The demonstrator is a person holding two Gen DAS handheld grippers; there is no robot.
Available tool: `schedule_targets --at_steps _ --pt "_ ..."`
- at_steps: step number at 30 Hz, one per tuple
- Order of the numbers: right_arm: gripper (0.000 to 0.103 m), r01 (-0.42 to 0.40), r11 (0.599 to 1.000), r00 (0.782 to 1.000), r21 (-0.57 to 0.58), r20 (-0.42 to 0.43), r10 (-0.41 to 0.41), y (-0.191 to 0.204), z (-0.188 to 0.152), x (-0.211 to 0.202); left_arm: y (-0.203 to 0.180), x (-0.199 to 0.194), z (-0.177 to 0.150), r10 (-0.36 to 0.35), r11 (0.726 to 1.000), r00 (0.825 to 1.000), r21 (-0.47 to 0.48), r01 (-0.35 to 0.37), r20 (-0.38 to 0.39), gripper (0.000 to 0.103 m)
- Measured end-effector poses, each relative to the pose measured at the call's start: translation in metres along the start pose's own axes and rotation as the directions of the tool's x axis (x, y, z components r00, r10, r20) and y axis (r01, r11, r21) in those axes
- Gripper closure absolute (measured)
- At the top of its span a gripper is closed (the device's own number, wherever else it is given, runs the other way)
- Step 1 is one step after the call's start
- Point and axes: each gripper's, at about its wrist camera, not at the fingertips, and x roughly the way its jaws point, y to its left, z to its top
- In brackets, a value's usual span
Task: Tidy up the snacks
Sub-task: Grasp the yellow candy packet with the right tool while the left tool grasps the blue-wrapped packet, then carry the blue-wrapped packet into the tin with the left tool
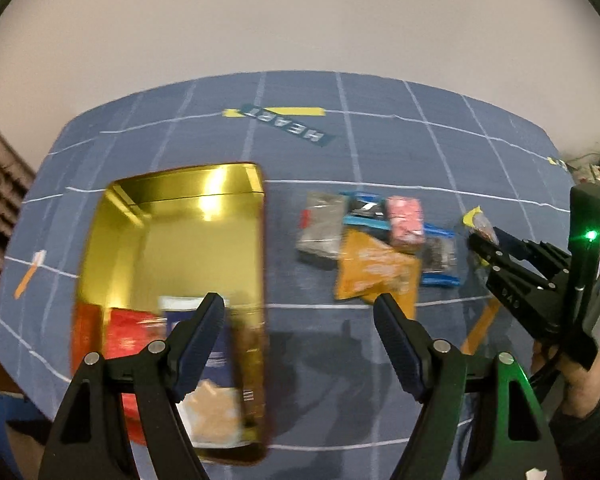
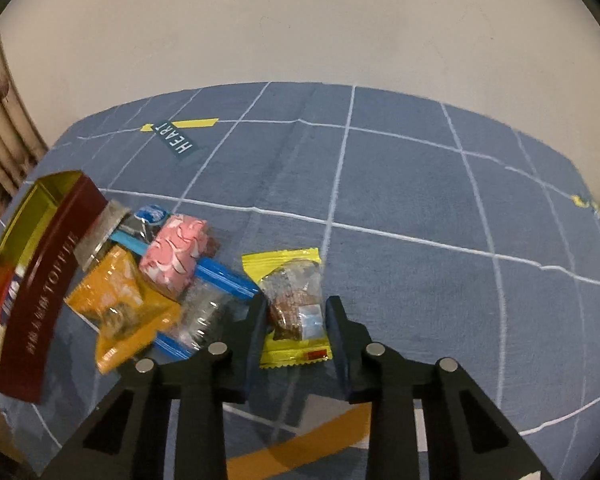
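Holding the yellow packet between my right jaws, I judge it light, soft and crinkly, so it will bend and can slip if I pinch only the film. The better place to take it is across the middle, where the brown pieces inside give some body; the sealed yellow ends are too thin and flat. It has a clear window in the centre, yellow zigzag ends and a small red mark at the near end. It lies on the blue cloth of the bench, just to the right of the other snacks and apart from them.

My right gripper has its jaws closed on both sides of this packet; I believe the pads press it, though the left wrist view shows only the tips at the packet. My left gripper is released, with nothing between the jaws, and it hangs over the right edge of the tin.

The pile holds an orange packet, a pink one, a blue-edged clear bag and a grey packet, partly overlapping. The tin is gold inside and dark red outside, open, and some packets are already in its near end.
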Motion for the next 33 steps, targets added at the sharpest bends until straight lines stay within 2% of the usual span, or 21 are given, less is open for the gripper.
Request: schedule_targets --at_steps 7,10,15,19,23,27,33 --pt "0.073 0.096 0.995 0.994 0.037 0.053 -0.098 -0.038 -0.005 -0.004 -0.048 0.016 0.005 -0.053 0.994 0.999 0.097 0.053 0.000 0.033" --pt "0.073 0.128 0.991 0.989 0.030 0.073 -0.129 -0.049 -0.006 -0.004 -0.066 0.023 0.007 -0.098 0.988 0.995 0.120 0.099 -0.014 0.043" --pt "0.075 0.126 0.992 0.987 0.020 0.095 -0.127 -0.062 -0.009 -0.001 -0.093 0.042 0.010 -0.144 0.977 0.987 0.147 0.154 -0.076 0.058" --pt "0.076 0.106 0.992 0.989 0.062 0.095 -0.112 -0.074 -0.010 -0.002 -0.101 0.059 0.016 -0.192 0.974 0.973 0.095 0.205 -0.131 0.065" --pt "0.076 0.098 0.993 0.990 0.072 0.096 -0.105 -0.075 -0.011 -0.002 -0.108 0.072 0.023 -0.190 0.976 0.971 0.082 0.203 -0.147 0.069" --pt "0.076 0.095 0.993 0.990 0.074 0.096 -0.102 -0.074 -0.011 -0.002 -0.110 0.086 0.030 -0.182 0.979 0.968 0.064 0.195 -0.171 0.078" --pt "0.076 0.088 0.993 0.991 0.081 0.098 -0.096 -0.077 -0.011 -0.003 -0.119 0.096 0.039 -0.166 0.981 0.973 0.070 0.179 -0.161 0.080"
